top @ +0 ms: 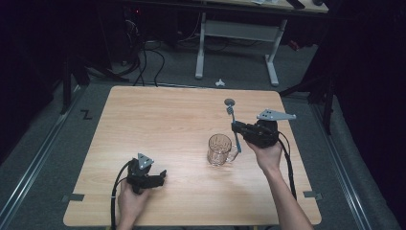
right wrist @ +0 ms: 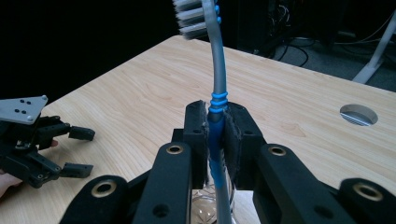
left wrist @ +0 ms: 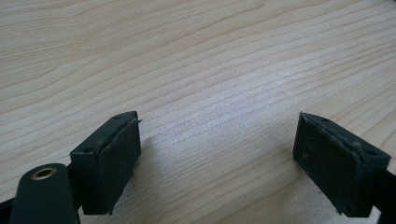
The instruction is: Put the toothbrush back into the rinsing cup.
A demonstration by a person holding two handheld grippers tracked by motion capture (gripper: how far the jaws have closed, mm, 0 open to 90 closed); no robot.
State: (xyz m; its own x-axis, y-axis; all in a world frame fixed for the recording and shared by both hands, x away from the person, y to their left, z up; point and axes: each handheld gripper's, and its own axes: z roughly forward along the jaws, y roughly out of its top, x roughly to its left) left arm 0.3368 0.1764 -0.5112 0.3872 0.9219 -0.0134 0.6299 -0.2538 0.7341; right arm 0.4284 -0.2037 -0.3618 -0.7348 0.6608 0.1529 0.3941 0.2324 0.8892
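Observation:
A grey and blue toothbrush [top: 231,114] stands nearly upright, bristles [right wrist: 194,16] on top. My right gripper [top: 238,129] is shut on its blue handle [right wrist: 215,135]. The handle's lower end hangs beside the rim of a clear glass mug [top: 219,149], which stands on the wooden table [top: 158,124] just below and left of that gripper. The mug's glass [right wrist: 203,212] peeks out under the jaws in the right gripper view. Near the front left of the table, my left gripper [top: 162,176] rests low with its pads [left wrist: 116,158] wide apart and only bare wood [left wrist: 215,93] between them; the left gripper [right wrist: 80,151] is open.
A round cable hole [right wrist: 358,114] sits in the tabletop near its far edge. Behind the table stands a white-legged desk [top: 237,31] with cables on the floor. Grey floor and a metal rail [top: 33,158] run along the left side.

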